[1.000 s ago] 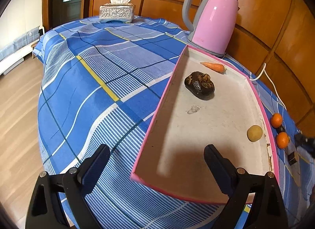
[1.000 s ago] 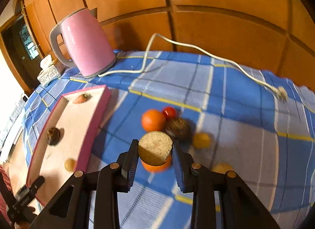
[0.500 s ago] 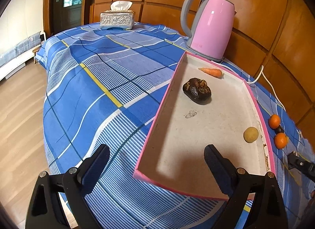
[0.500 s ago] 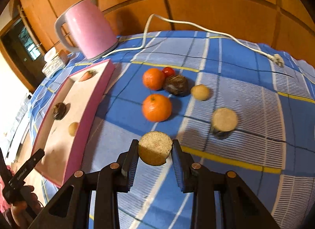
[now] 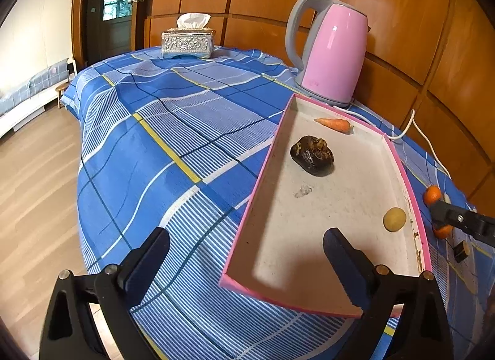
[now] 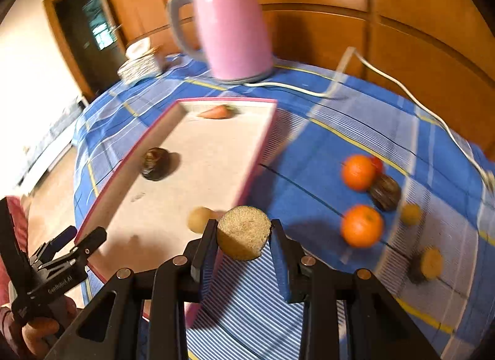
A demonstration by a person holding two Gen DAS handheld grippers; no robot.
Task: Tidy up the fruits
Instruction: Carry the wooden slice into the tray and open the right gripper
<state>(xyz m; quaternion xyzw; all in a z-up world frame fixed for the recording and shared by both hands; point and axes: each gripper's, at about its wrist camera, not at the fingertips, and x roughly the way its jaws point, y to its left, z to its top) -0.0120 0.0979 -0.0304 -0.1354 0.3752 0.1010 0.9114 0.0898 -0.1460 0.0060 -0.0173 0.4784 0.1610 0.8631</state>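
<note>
Right gripper point(image 6: 241, 234), clamped on cut brown fruit point(image 6: 243, 232), has been swung from fruit cluster to pink tray point(image 6: 261, 149) edge at 9 o'clock; drop-in judged imminent. Left gripper point(image 5: 247, 262) held open w/ nothing between jaws.

Glossy pink plastic kettle point(image 5: 331, 56) with a matt grey handle; polished wood wall panels point(image 5: 402, 13) behind it. Woven checked cloth point(image 5: 173, 131) over the table, lightly creased, and a silvery embossed tissue box point(image 5: 187, 42) (metal or plastic, unclear). Tray point(image 5: 256, 202): pink rim, matt, grainy off-white floor; the halved fruit point(image 6: 243, 231) shows a rough, fibrous cut face between matt black plastic gripper fingers point(image 6: 202, 245).
</note>
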